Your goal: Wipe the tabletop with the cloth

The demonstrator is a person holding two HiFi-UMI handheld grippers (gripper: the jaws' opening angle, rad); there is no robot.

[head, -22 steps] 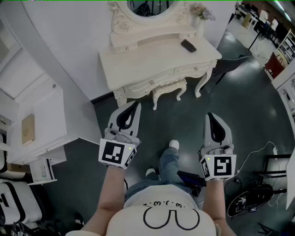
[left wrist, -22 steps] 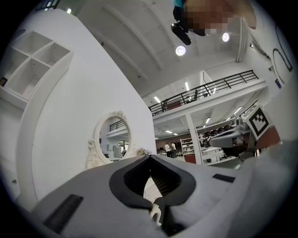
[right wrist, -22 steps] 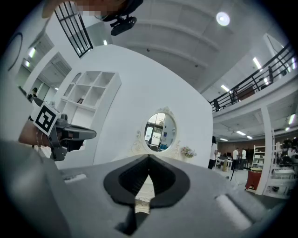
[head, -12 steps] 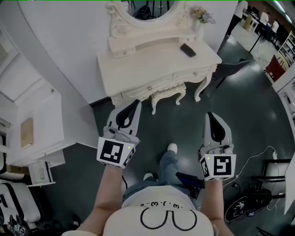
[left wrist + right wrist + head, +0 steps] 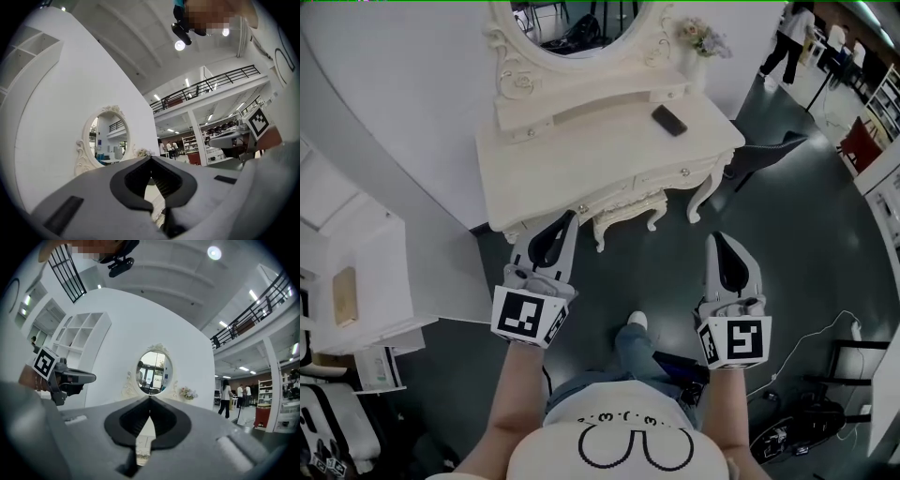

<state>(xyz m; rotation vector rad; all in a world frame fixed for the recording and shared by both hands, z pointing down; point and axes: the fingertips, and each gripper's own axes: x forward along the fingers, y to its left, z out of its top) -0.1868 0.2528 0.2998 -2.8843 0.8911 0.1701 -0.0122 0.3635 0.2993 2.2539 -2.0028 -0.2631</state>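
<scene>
Head view, looking steeply down: you stand facing a cream dressing table (image 5: 581,159) with an oval mirror (image 5: 581,19) at its back. A dark phone (image 5: 668,119) lies near the right end of the tabletop (image 5: 544,173), and flowers (image 5: 698,36) stand at the back right corner. Your left gripper (image 5: 571,216) hovers at the table's front edge, jaws pressed together on nothing. Your right gripper (image 5: 717,237) hangs over the floor, in front of the table's right leg, jaws likewise closed and empty.
</scene>
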